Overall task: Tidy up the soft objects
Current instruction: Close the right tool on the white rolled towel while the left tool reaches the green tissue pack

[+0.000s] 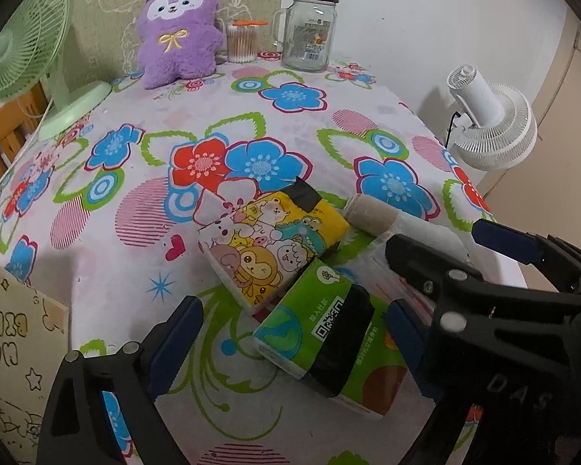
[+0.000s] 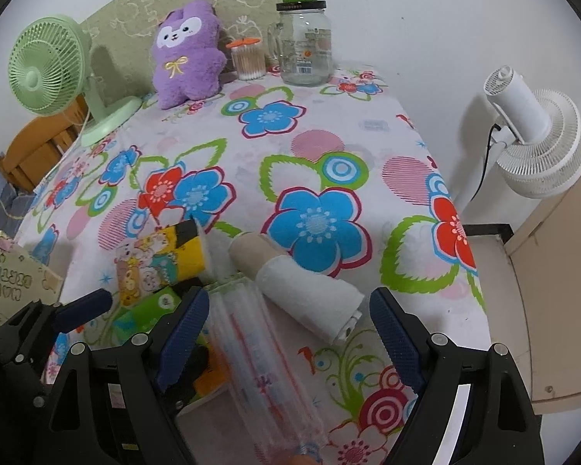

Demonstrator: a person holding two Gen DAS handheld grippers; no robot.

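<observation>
On the near part of the flowered tablecloth (image 1: 108,248) lie the soft things to be tidied: a green tissue pack (image 1: 321,333), a cartoon tissue pack (image 1: 271,244) touching its far end, and a rolled white towel (image 2: 313,290) beside a beige roll (image 2: 251,252). A clear plastic sleeve (image 2: 251,348) lies just beside the towel, and a purple plush toy (image 1: 178,38) sits upright at the far edge, well apart from the rest.

The left gripper (image 1: 290,333) stands wide, its jaws either side of the green tissue pack without pressing on it. The right gripper (image 2: 286,333) is likewise spread, with the towel's near end and the plastic sleeve between its jaws, neither squeezed.

Both packs should be light and yielding, with slick wrapping that could slide under the pads; a hold across the short width, near the middle, looks safest. The towel is soft and may unroll, so taking it around the middle of the roll seems wiser than at a loose end.
</observation>
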